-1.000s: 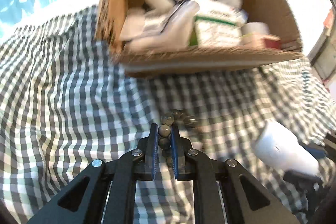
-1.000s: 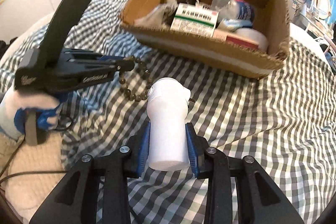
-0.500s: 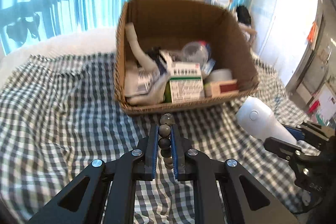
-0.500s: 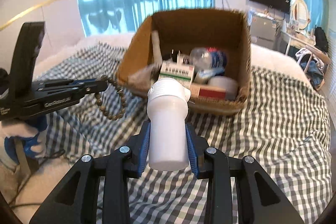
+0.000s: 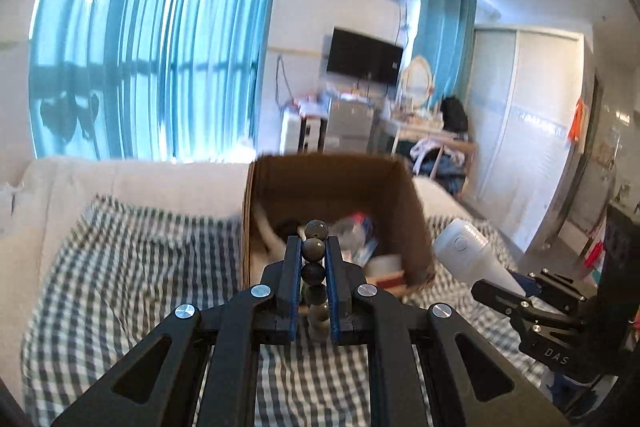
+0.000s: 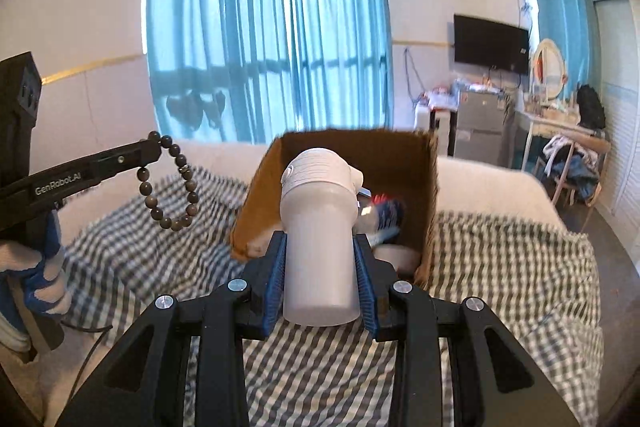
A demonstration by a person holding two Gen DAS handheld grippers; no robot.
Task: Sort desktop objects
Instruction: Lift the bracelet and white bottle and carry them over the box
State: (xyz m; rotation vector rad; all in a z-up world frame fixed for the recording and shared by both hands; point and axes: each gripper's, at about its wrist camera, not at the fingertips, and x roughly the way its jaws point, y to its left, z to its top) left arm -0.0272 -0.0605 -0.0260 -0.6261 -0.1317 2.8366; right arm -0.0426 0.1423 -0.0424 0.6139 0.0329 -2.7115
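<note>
Both grippers are raised level before the cardboard box [image 5: 336,183]: the left gripper [image 5: 313,251] pinches a bead bracelet [image 6: 172,187], the right gripper [image 6: 320,259] clamps a white bottle [image 6: 318,239]. The box's contents are blurred.

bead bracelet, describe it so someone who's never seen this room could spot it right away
Start at the open cardboard box on the checked blanket. Left of it, raised in the air, the left gripper pinches a bead bracelet, which hangs as a loop. Unlike the smooth white bottle in the right gripper, it is a string of small dark round beads.
</note>
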